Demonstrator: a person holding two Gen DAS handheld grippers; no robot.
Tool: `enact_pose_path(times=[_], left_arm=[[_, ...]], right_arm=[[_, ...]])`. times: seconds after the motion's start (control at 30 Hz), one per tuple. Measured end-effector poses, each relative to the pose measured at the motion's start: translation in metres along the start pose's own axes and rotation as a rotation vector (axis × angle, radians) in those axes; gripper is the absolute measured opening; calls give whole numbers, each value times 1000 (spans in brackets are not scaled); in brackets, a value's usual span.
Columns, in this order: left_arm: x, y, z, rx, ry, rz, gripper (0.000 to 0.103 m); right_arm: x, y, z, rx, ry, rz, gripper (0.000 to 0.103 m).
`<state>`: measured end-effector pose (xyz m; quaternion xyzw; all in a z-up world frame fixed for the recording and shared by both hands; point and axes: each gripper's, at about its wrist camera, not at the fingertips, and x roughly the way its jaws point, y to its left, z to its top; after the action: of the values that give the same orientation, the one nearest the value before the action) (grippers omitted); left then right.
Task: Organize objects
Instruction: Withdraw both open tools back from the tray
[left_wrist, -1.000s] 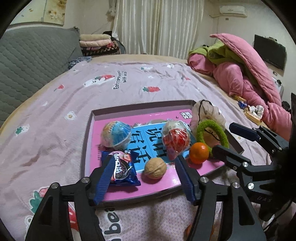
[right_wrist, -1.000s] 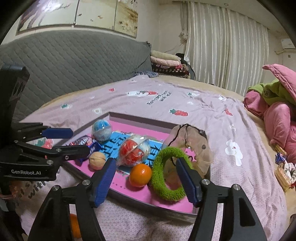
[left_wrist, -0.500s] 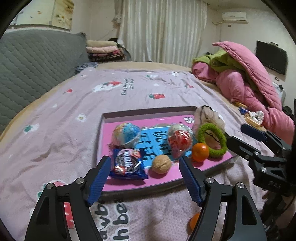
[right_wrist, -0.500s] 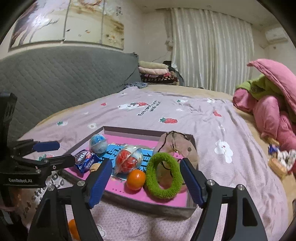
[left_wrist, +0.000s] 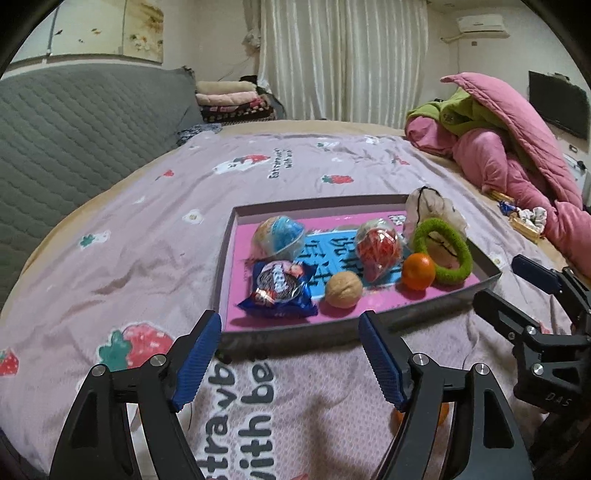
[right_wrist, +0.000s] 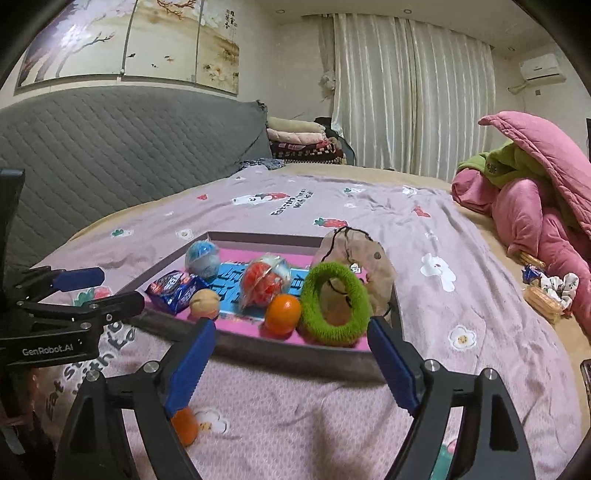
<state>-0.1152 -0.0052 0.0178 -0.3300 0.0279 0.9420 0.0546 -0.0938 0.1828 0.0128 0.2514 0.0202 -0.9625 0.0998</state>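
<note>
Fingers (left_wrist: 376, 363) of your left gripper (left_wrist: 290, 360) and right gripper (right_wrist: 291, 363) are spread apart, holding nothing, and both have backed off from the tray (left_wrist: 295, 328) on the bed (left_wrist: 147, 229) over the last second. Walnut (left_wrist: 343, 288), orange (left_wrist: 418, 271), cookie pack (left_wrist: 279, 290) and green ring (left_wrist: 443, 250) sit inside. That looks like a finished placement; one orange (right_wrist: 184, 426) on the bedspread remains.

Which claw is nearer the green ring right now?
Right. The right claw sits just before the green ring; the left claw faces the cookie packet, farther along the tray.
</note>
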Motion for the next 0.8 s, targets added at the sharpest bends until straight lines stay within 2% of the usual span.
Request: enact_pose_path(times=[0.23, 0.8], left_arm=[[-7, 3, -10, -15, -16, 38, 78], [-19, 8, -25, -48, -19, 32, 78]], right_arm=[[-5, 1, -9, 13, 8, -20, 84], [-12, 11, -25, -38, 27, -72, 84]])
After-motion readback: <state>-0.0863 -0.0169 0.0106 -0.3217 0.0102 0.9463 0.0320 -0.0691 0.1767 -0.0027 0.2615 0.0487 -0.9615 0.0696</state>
